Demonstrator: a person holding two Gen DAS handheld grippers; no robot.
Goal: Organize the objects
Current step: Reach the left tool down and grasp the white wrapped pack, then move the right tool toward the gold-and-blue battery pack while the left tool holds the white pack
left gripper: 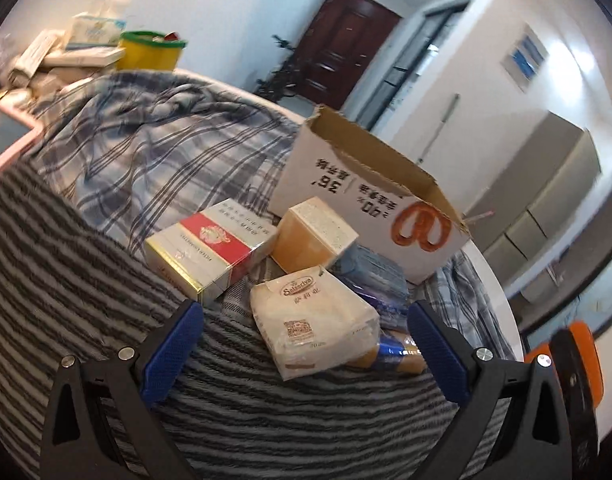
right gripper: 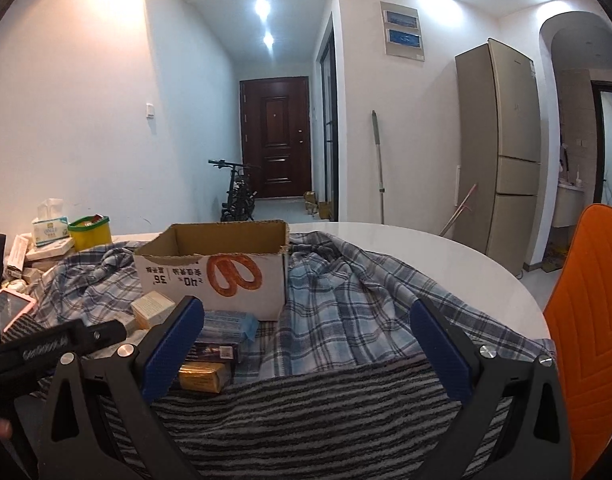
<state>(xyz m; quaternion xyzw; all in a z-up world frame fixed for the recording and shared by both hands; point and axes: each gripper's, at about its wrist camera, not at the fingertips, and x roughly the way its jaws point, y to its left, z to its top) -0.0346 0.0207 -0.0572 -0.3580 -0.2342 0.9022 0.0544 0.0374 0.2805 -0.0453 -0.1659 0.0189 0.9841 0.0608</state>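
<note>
An open white cardboard box [left gripper: 370, 196] with a pretzel print stands on the cloth-covered table; it also shows in the right wrist view [right gripper: 213, 272]. In front of it lie a red-and-white carton [left gripper: 209, 248], an orange-and-cream box [left gripper: 314, 234], a cream paper packet [left gripper: 314, 320], a blue pack [left gripper: 374, 276] and a gold box [right gripper: 201, 376]. My left gripper [left gripper: 306, 336] is open, its jaws on either side of the cream packet. My right gripper [right gripper: 306, 336] is open and empty over the plaid cloth, right of the pile.
A plaid cloth [right gripper: 366, 304] and a striped towel [right gripper: 306, 412] cover the round white table [right gripper: 446, 252]. A yellow tub [left gripper: 149, 50], tissue box [left gripper: 97, 28] and stacked boxes sit at the far left. An orange chair [right gripper: 590, 304] stands right.
</note>
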